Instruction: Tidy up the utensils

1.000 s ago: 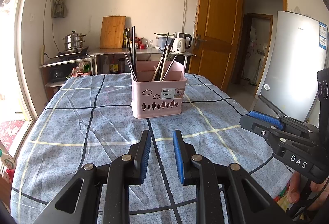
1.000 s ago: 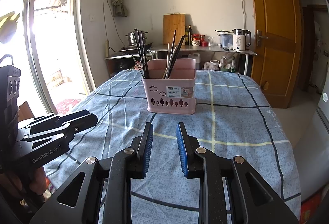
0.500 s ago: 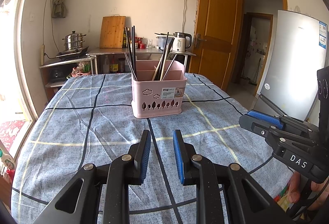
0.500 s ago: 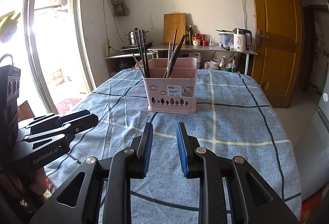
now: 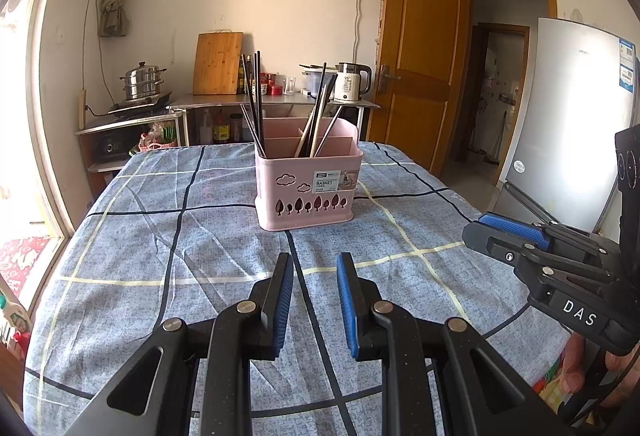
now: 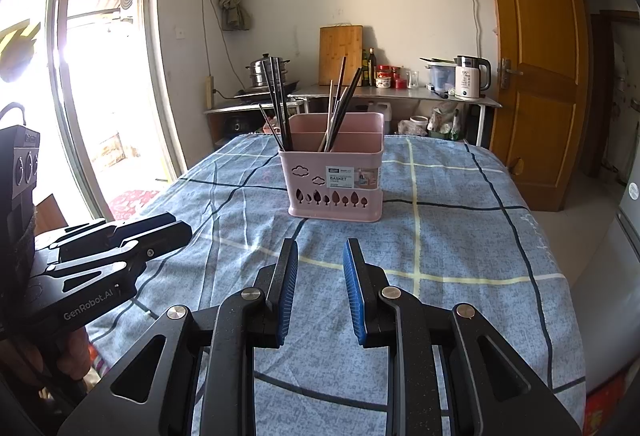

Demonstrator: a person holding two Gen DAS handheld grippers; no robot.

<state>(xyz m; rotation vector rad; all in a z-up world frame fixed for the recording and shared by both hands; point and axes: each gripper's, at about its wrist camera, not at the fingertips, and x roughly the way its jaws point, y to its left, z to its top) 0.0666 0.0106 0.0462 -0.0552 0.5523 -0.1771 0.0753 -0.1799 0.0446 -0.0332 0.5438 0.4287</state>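
A pink utensil basket (image 5: 308,184) (image 6: 335,176) stands upright in the middle of the table, with dividers inside. Dark chopsticks (image 5: 255,96) (image 6: 276,96) stick up from its left compartment, and more chopsticks (image 5: 318,116) (image 6: 340,104) lean in the middle one. My left gripper (image 5: 312,268) hovers over the cloth in front of the basket, open by a narrow gap with nothing between the pads. My right gripper (image 6: 320,256) is likewise open and empty, short of the basket. Each gripper also shows from the side in the other's view, the right gripper (image 5: 500,232) and the left gripper (image 6: 160,228).
The table wears a blue checked cloth (image 5: 160,236) (image 6: 460,228). Behind it a counter (image 5: 280,102) holds a kettle (image 5: 352,82), a cutting board (image 5: 218,64) and a steel pot (image 5: 142,80). A fridge (image 5: 576,116) stands at the right, a wooden door (image 6: 532,76) beyond, a glass door (image 6: 80,76) at the left.
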